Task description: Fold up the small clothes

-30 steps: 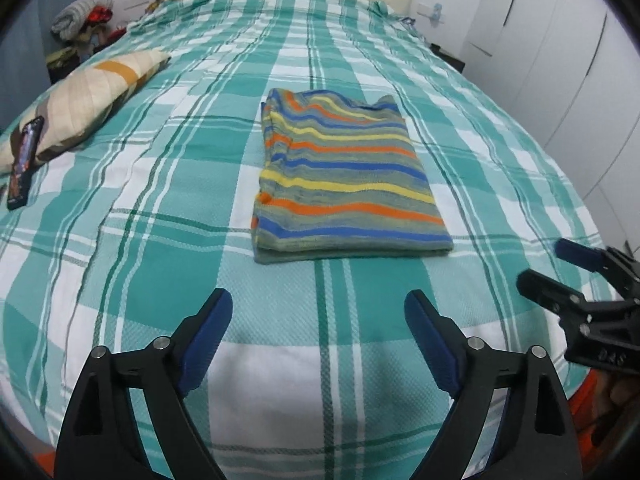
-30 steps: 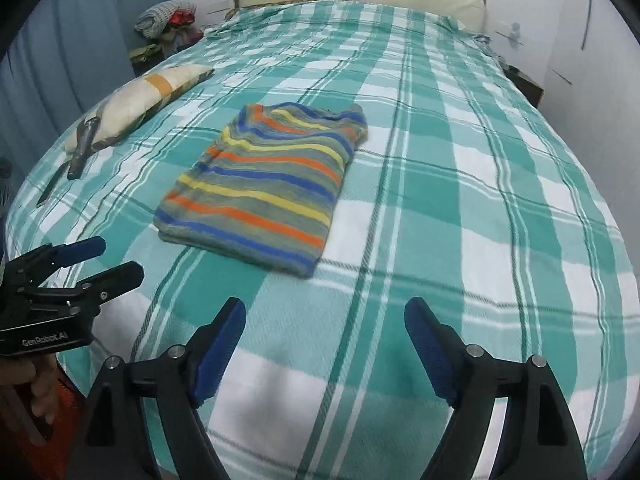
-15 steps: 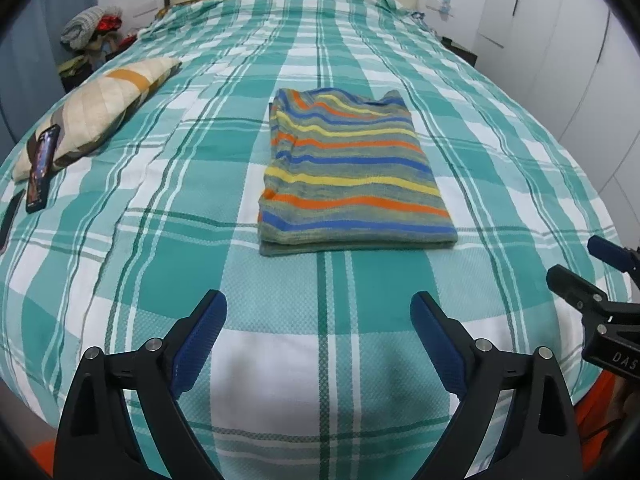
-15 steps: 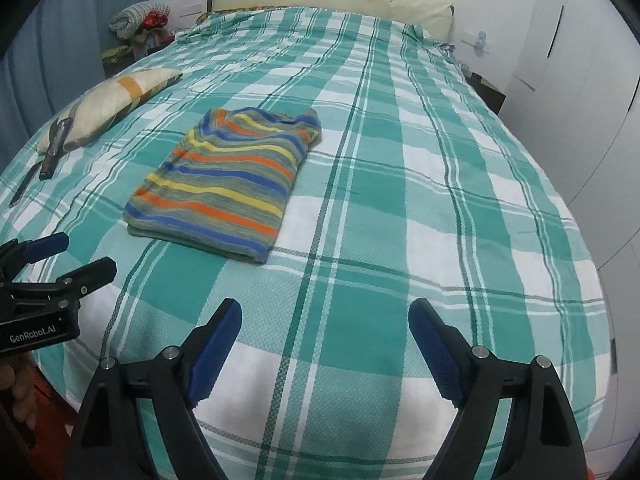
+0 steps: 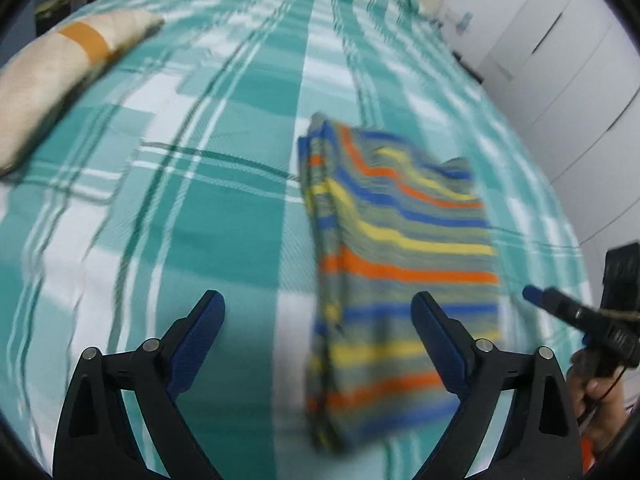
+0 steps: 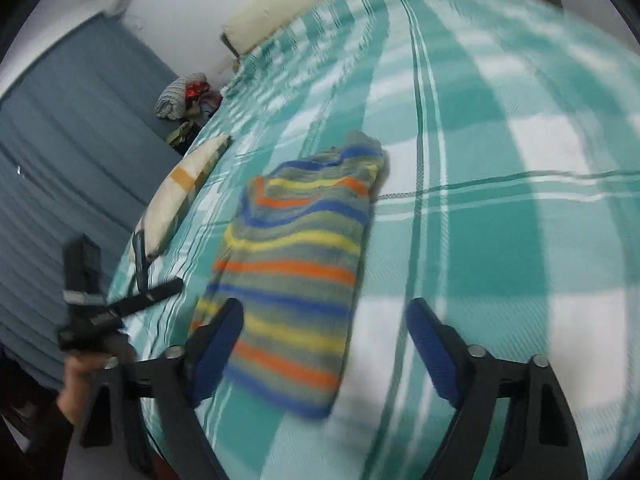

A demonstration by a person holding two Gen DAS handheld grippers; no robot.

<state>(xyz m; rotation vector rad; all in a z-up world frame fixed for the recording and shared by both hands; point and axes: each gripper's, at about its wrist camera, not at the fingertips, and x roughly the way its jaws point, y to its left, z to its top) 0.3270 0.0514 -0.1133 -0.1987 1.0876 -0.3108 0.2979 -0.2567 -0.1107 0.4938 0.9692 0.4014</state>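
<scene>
Your left gripper [image 5: 318, 322] and right gripper [image 6: 324, 332], fingers released, the right's just narrowing, have closed in on the folded striped garment [image 5: 396, 248], now lower centre on the bed [image 5: 224, 216]. Only the right view shows the curtain [image 6: 68, 168].

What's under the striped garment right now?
The striped garment lies folded flat on the teal plaid bedspread. Only bedspread shows around its edges; whatever lies beneath the folded layers is covered.

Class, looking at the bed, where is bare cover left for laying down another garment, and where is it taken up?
Bare cover lies between the pillow and the striped garment, and right of the garment. The left edge by the pillow is crowded.
</scene>
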